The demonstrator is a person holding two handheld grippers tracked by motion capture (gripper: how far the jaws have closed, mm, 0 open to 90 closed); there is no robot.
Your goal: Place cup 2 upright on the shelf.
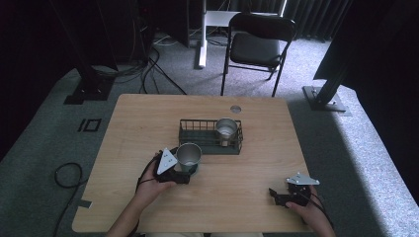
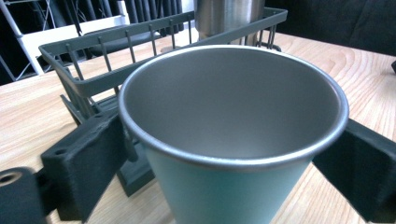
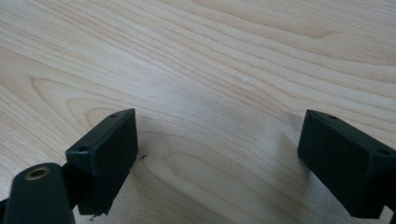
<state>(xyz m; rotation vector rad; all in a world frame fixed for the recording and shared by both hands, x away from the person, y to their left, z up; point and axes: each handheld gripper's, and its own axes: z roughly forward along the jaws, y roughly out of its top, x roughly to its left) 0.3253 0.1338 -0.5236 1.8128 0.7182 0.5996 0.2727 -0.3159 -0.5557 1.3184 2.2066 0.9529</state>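
A metal cup with a teal outside (image 1: 188, 155) (image 2: 233, 116) stands upright just in front of the dark wire basket (image 1: 210, 121) (image 2: 93, 79), at its left end. My left gripper (image 1: 186, 172) (image 2: 224, 158) is shut on this cup, one black jaw on each side below the rim. Whether the cup's base rests on the table is hidden. A second steel cup (image 1: 226, 129) (image 2: 229, 18) stands inside the basket at its right end. My right gripper (image 1: 279, 195) (image 3: 219, 154) hovers open over bare wood near the table's front right, with nothing between its jaws.
The wooden table (image 1: 148, 118) has a round cable hole (image 1: 235, 108) behind the basket. A black folding chair (image 1: 257, 47) stands beyond the far edge. Cables (image 1: 66, 173) lie on the carpet at the left.
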